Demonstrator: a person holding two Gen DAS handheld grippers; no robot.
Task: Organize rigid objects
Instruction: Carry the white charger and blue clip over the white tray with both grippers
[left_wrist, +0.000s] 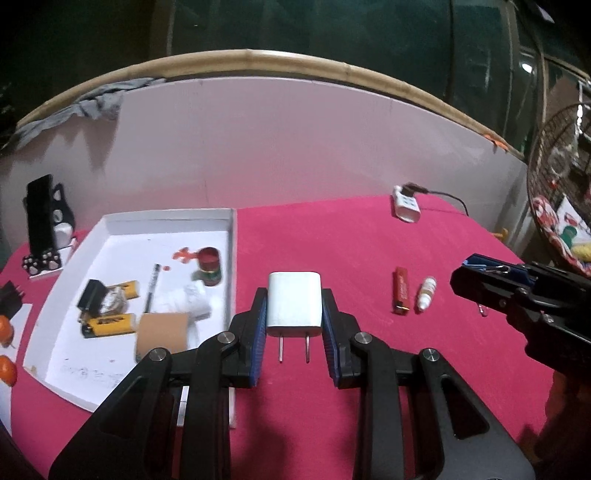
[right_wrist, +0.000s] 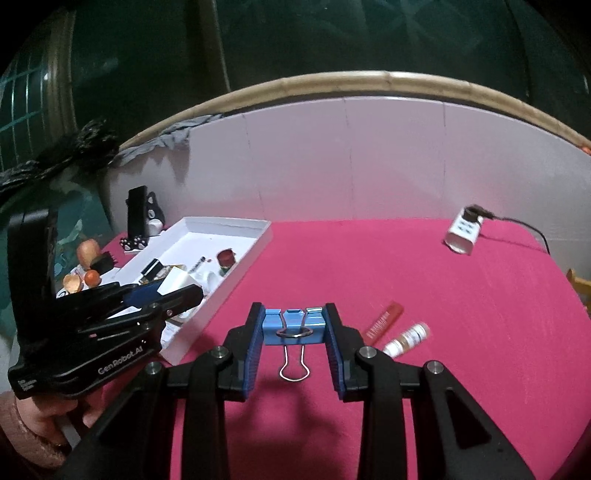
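My left gripper (left_wrist: 294, 301) is shut on a white plug adapter (left_wrist: 294, 304), prongs pointing back at the camera, held above the pink tablecloth just right of the white tray (left_wrist: 231, 236). My right gripper (right_wrist: 294, 314) is shut on a blue binder clip (right_wrist: 294, 326), its wire handle hanging down. A red lighter (left_wrist: 401, 290) and a small white dropper bottle (left_wrist: 426, 292) lie on the cloth between the two grippers; they also show in the right wrist view, lighter (right_wrist: 384, 318) and bottle (right_wrist: 406, 339). The tray holds yellow lighters, a pen, a red cup and a tape roll.
A white power strip (left_wrist: 406, 203) with a cable lies at the back right. A black-and-white cat-shaped stand (left_wrist: 48, 225) stands left of the tray. Orange fruits (left_wrist: 5, 350) lie at the left edge. A white wall panel closes the back. A fan cage (left_wrist: 557, 177) is at the right.
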